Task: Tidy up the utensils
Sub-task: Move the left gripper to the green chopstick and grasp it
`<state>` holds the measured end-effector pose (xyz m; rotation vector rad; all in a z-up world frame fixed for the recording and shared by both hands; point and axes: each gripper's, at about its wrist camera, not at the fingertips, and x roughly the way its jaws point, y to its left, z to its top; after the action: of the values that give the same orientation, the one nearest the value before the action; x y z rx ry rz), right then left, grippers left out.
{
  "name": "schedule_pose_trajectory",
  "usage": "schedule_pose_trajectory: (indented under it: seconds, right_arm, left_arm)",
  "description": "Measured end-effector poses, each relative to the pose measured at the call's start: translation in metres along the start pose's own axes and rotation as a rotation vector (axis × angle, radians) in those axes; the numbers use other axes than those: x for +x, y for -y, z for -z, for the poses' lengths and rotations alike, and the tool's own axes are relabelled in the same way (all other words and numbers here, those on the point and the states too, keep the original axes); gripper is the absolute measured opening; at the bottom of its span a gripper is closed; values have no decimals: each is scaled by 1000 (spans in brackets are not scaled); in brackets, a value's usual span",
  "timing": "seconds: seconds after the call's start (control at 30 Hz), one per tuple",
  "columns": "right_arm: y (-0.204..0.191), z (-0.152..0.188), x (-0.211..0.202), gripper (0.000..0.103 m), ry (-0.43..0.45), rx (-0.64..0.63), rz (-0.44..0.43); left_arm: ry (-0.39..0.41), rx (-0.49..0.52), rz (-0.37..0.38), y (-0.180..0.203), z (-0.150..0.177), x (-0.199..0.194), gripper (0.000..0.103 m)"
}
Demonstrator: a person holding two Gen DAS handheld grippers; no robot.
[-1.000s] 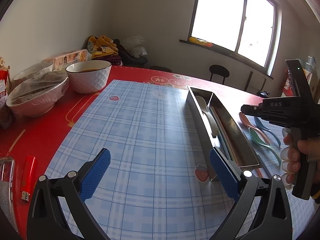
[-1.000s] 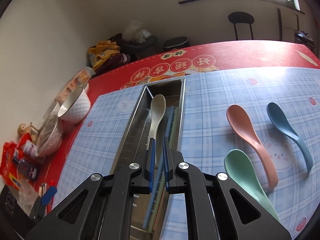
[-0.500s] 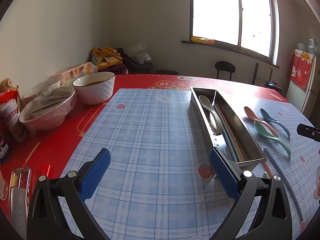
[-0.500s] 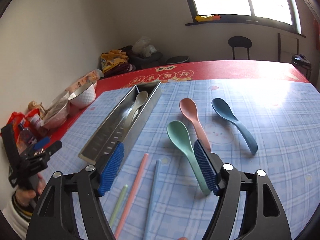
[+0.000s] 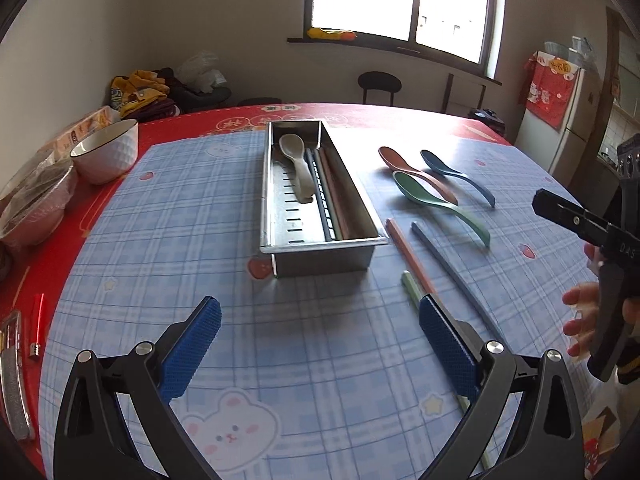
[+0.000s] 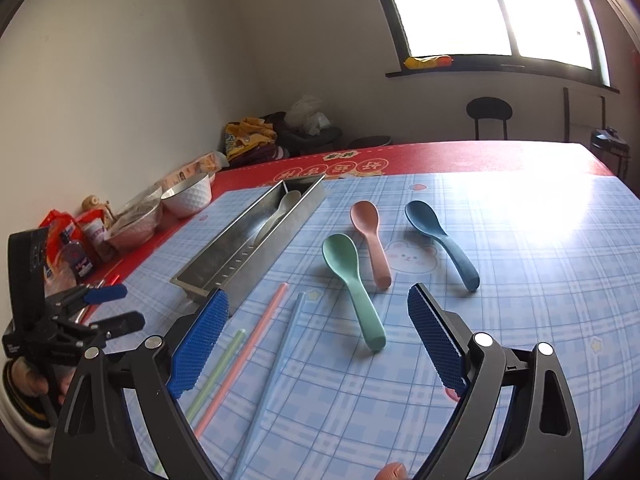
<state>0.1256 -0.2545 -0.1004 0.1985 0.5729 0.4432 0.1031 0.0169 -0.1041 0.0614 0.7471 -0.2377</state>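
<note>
- My right gripper (image 6: 316,340) is nearest, hovering on the near side of the metal tray (image 6: 224,280) with nothing between its blue pads; its jaws have just been opening and now stand wide, which I read as being ready for the next utensil.
- My left gripper (image 5: 320,344) also hangs spread and empty, short of the tray's near end, with only tablecloth under it. I judge it is waiting its turn, not working.
- Just right of the tray's near corner lie three loose chopsticks: a green chopstick (image 6: 218,368), a pink chopstick (image 6: 248,348) and a blue chopstick (image 6: 280,364). They lie roughly parallel, pointing back toward the tray.
- Further right of the tray lies the green spoon (image 6: 352,284), its handle end closest to my right pads, so I judge it the easiest next pick.
- Beyond it, still right of the tray, lie the pink spoon (image 6: 370,240) and then the blue spoon (image 6: 440,240), both flat on the checked cloth and clear of each other.
- Inside the tray, the white spoon (image 5: 298,168) rests in the left compartment with its bowl at the far end, and a few chopsticks (image 5: 328,188) lie lengthwise in the narrow right one. That split suggests spoons go left and sticks right.
- Left of the tray, well apart near the table edge, stands a white bowl (image 5: 106,150), no part of this job.
</note>
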Motion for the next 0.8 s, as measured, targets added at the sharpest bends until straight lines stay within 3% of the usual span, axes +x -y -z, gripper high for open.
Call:
schedule_pose_trajectory:
  seconds: [0.1, 0.3, 0.43, 0.8]
  right_arm:
    - [1, 1, -1, 88, 9, -7, 13]
    - [-1, 2, -10, 88, 35, -65, 120]
    - [-4, 11, -6, 88, 8, -111, 175]
    - [-8, 14, -8, 88, 10, -150, 136]
  left_arm:
    - [-15, 18, 27, 16, 3, 1, 95]
    - [-86, -26, 89, 32, 8, 17, 65]
    - [-126, -9, 104, 48, 12, 24, 48]
    - [-199, -9, 130, 63, 16, 39, 23]
